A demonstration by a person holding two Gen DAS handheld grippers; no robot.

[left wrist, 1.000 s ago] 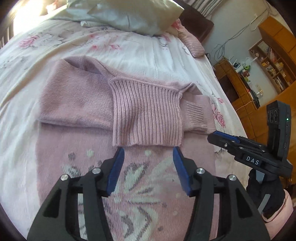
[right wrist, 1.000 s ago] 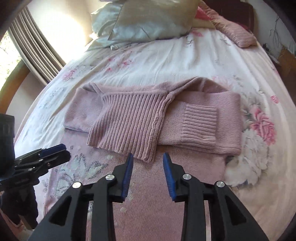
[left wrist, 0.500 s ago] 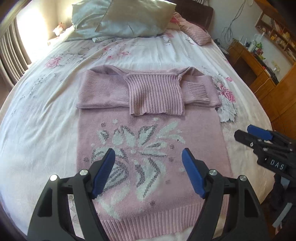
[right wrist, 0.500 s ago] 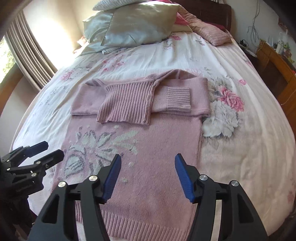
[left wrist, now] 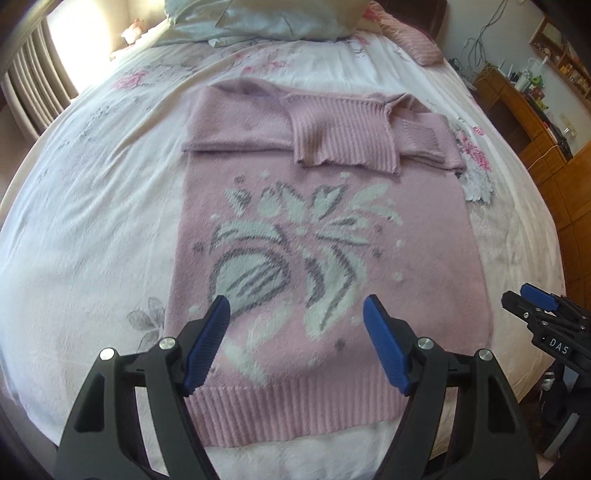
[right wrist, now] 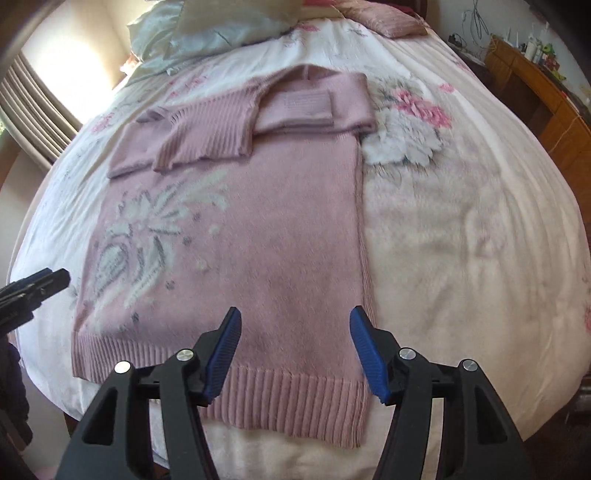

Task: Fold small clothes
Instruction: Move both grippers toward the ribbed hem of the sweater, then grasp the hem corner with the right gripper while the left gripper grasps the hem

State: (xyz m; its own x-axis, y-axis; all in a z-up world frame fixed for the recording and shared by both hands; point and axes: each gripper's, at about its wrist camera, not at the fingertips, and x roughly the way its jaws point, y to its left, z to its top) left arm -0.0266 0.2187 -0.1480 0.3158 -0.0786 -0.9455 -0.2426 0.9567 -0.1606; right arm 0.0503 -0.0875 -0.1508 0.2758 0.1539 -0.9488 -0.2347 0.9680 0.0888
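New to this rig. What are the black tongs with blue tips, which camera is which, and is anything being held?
There is no robot: a person holds a handheld two-finger gripper in each hand, with a fisheye camera on each looking along its fingers. One picture comes from the left gripper, the other from the right gripper; each also glimpses the other at its edge. Both are open and hold nothing. They hover near the ribbed hem of a pink sweater, which lies flat on a floral bedspread, sleeves folded across the chest. Pillows sit at the far end.
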